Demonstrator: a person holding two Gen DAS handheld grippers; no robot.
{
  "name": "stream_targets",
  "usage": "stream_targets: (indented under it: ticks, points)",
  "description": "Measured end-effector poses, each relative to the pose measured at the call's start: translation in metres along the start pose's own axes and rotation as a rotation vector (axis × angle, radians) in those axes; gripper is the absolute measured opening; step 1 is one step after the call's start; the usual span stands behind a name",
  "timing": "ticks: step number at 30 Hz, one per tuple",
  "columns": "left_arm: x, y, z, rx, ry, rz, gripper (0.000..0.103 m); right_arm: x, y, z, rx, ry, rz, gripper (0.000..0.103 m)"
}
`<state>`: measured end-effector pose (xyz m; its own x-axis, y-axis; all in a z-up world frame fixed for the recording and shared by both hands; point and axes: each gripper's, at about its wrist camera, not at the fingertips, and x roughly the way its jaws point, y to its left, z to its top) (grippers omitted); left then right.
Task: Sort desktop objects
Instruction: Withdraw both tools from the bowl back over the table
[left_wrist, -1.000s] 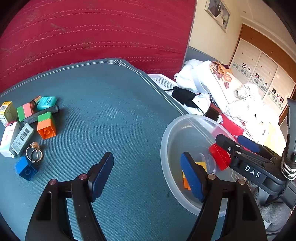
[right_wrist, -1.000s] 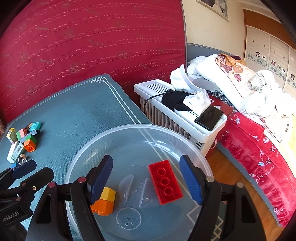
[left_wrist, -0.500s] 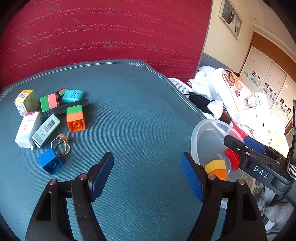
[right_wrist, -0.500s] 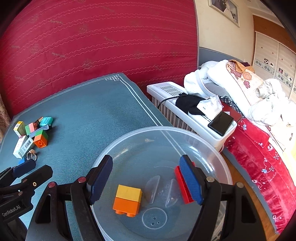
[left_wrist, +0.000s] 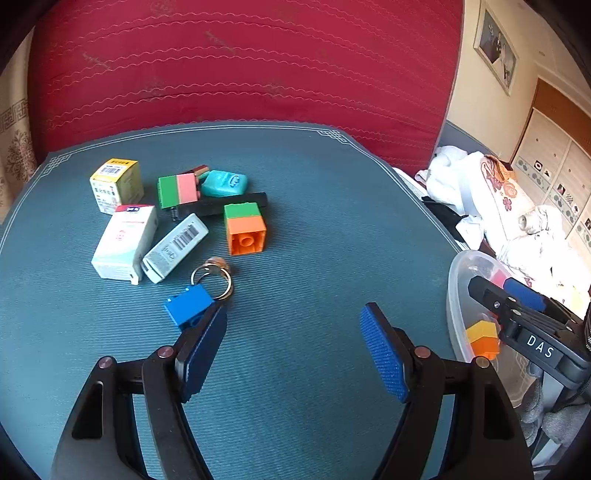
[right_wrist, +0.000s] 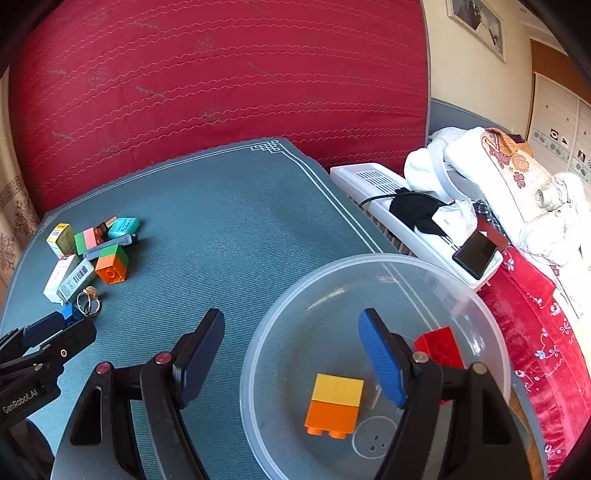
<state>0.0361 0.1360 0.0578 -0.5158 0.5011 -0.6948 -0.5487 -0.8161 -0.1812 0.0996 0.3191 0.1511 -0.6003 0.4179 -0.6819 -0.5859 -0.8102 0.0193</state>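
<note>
Counting two bricks in the bowl (right_wrist: 280, 317) under the empty, wide-open right gripper (right_wrist: 291, 347); three more ahead of the left gripper (left_wrist: 293, 343), also spread wide.

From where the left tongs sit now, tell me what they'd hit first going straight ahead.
Probably the bare blue mat: nothing lies between the open left tongs. The blue block and key rings sit just off the left finger.
</note>
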Motion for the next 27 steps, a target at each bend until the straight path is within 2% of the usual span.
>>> stream_targets:
  ticks: [13, 14, 15, 17, 27]
  points:
    - [-0.002, 0.038, -0.002, -0.057, -0.006, 0.06, 0.078, 0.011, 0.04, -0.001, -0.061, 0.025, 0.064, 0.079]
    - [-0.002, 0.041, -0.002, -0.06, -0.004, 0.062, 0.078, 0.011, 0.043, -0.001, -0.064, 0.027, 0.068, 0.079]
    - [-0.001, 0.043, -0.003, -0.063, -0.002, 0.068, 0.085, 0.012, 0.046, -0.002, -0.069, 0.03, 0.073, 0.079]
    - [-0.002, 0.048, -0.004, -0.07, -0.004, 0.074, 0.089, 0.015, 0.053, -0.003, -0.079, 0.035, 0.082, 0.079]
    - [0.001, 0.067, -0.005, -0.099, 0.01, 0.104, 0.089, 0.025, 0.082, -0.003, -0.114, 0.063, 0.107, 0.079]
